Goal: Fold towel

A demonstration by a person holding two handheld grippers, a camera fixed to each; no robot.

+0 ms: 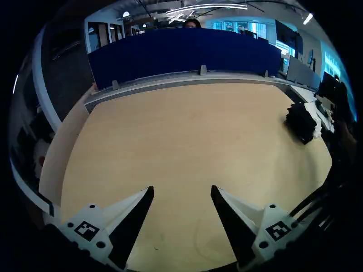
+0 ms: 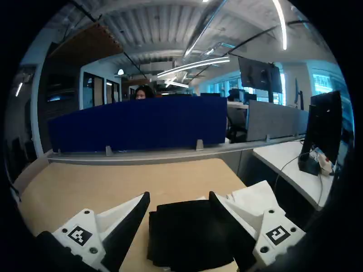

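1. Left tool point(image 1: 181, 188): gapes wide above the tan bench point(image 1: 181, 136), grips nothing
2. Right tool point(image 2: 179, 194): gapes wide, one finger either side of the black towel point(image 2: 195, 231)
3. Towel: lies folded flat near a bench edge, long axis unclear
4. Fingers point(image 1: 113, 217): carry square coded markers

A stack of folded black cloth towels point(image 2: 195, 231) lies at the right edge of the pale wooden desk top point(image 2: 90, 186), just before the right gripper point(image 2: 179, 194) and between its fingers. A long blue fabric divider panel point(image 2: 136, 122) stands along the desk's far edge.
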